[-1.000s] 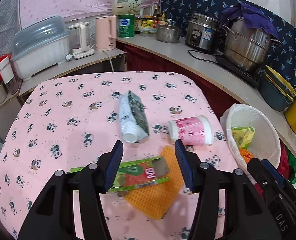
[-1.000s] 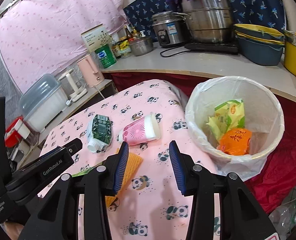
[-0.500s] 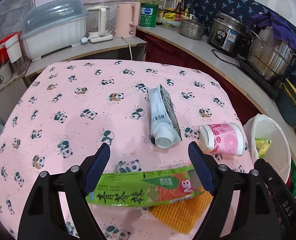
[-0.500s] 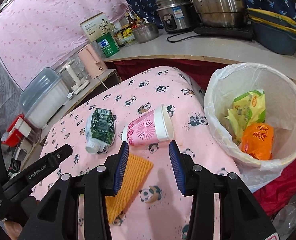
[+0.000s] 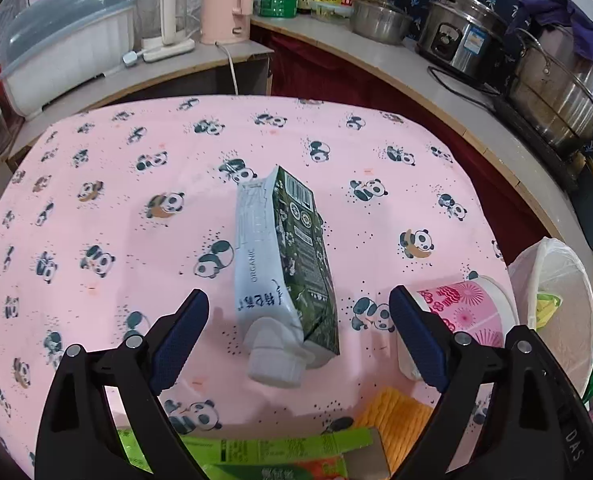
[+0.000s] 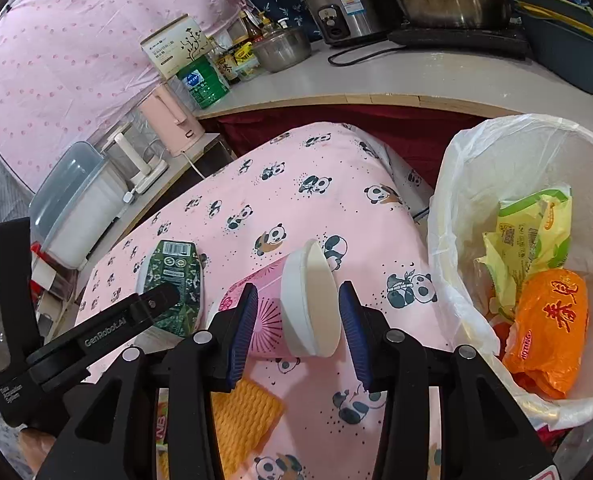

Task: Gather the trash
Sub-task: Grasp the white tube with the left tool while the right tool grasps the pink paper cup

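Observation:
A green and white carton lies on the pink panda tablecloth, its white cap toward me. My left gripper hangs over the cap end; its jaws are opening, wide on either side, and the pads do not touch the carton. A pink paper cup with a white lid lies on its side. My right gripper straddles the lid end, open, with no clear press on the cup. The cup also shows just right of the left gripper. The white-lined trash bin stands at the table's right.
A green box and an orange sponge cloth lie near the front edge. The bin holds a yellow-green wrapper and an orange packet. The counter behind carries a pink kettle, a rice cooker and pots.
Both grippers moved forward and down toward the table. The left jaws widened and passed the green box to reach the carton. The right gripper closed in around the pink cup, its gap unchanged.

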A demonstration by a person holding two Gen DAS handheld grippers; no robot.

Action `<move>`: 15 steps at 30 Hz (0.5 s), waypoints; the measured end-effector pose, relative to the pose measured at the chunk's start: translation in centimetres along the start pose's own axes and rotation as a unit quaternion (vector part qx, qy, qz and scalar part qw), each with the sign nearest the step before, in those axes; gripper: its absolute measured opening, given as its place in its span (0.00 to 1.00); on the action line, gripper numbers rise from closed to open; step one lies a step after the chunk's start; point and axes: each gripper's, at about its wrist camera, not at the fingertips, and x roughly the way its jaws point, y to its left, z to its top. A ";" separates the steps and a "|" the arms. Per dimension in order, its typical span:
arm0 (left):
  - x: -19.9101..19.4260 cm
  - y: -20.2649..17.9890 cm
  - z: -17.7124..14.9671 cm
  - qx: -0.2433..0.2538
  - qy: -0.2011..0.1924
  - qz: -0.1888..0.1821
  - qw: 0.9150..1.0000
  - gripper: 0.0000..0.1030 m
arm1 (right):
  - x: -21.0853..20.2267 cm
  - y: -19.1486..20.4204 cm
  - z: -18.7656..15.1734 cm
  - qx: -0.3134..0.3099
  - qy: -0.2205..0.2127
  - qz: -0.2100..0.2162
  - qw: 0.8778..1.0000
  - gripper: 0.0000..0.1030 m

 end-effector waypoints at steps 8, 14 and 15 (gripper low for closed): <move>1.1 0.4 -0.7 -0.008 0.028 -0.017 0.999 0.47 | 1.2 0.9 -0.7 -0.010 0.016 0.015 1.000 0.28; -0.9 0.1 -1.7 0.005 0.011 -0.014 1.000 0.37 | -0.2 2.0 -1.5 -0.017 0.004 0.027 0.999 0.14; -1.3 -0.1 -1.8 0.008 0.008 -0.013 1.000 0.37 | -0.6 2.2 -1.6 -0.022 0.000 0.027 0.999 0.13</move>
